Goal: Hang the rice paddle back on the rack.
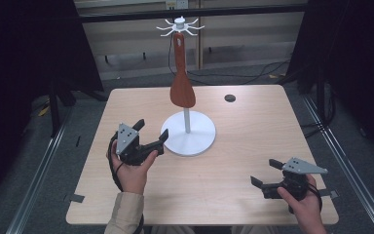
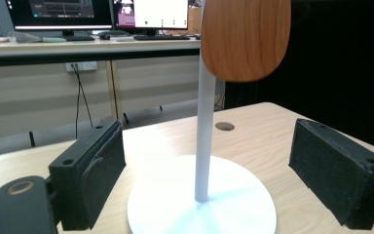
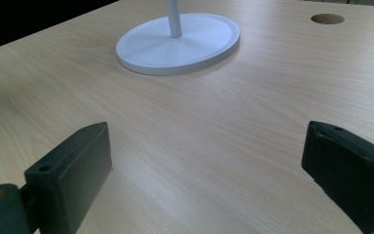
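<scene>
On the light wooden table (image 1: 243, 146), near its middle, stands a white rack stand (image 1: 188, 134) with a round flat base, a thin upright pole and a crown of curved hooks (image 1: 179, 27) at the top. A reddish-brown wooden spatula (image 1: 181, 78) hangs from one hook by the hole in its handle, blade downward; the blade sits in front of the pole and well above the base.

Left gripper (image 1: 152, 134): held in the person's left hand (image 1: 132, 168), just beside the left edge of the base. Both jaws are spread wide with nothing between them. In the left gripper view the jaws frame the pole (image 2: 204, 131) and base (image 2: 202, 204), and the rounded spatula blade (image 2: 246, 39) hangs above, at the top of that view. Whether a jaw touches the base cannot be told.

Right gripper (image 1: 265, 173): held in the person's right hand (image 1: 304, 202), near the front right corner of the table, well apart from the stand. Its jaws are likewise spread apart and empty. In the right gripper view they hover low over bare tabletop (image 3: 199, 136), with the base (image 3: 177, 41) farther off.

A round cable hole (image 1: 230, 98) lies in the tabletop behind and to the right of the stand.
</scene>
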A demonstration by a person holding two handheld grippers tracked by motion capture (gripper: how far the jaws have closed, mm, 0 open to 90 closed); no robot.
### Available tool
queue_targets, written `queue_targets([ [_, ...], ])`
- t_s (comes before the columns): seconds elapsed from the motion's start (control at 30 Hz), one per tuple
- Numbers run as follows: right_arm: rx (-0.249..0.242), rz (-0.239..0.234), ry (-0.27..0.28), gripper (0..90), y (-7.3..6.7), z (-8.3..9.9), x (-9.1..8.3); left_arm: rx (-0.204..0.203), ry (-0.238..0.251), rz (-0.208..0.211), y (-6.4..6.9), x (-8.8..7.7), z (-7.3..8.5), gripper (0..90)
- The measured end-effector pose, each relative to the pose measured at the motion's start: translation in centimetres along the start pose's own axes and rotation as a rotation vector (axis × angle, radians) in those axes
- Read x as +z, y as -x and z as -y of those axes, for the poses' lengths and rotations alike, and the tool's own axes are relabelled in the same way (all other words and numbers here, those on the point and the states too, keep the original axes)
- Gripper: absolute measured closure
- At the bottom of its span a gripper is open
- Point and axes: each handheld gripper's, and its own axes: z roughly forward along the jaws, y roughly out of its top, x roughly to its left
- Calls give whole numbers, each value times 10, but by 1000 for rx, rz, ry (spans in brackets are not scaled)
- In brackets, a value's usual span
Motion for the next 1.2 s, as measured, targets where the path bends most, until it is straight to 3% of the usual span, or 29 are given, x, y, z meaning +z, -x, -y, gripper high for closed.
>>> queue_targets([
  [0.33,2,-1,0,38,0,0,0,-11,-28,-5,-3,-6,17,119],
  [0.77,-3,5,-1,39,1,1,-2,-3,-63,24,-2,-8,36,98],
  [1.2,-12,7,-12,39,-1,1,1,-12,-74,14,-1,-13,43,90],
])
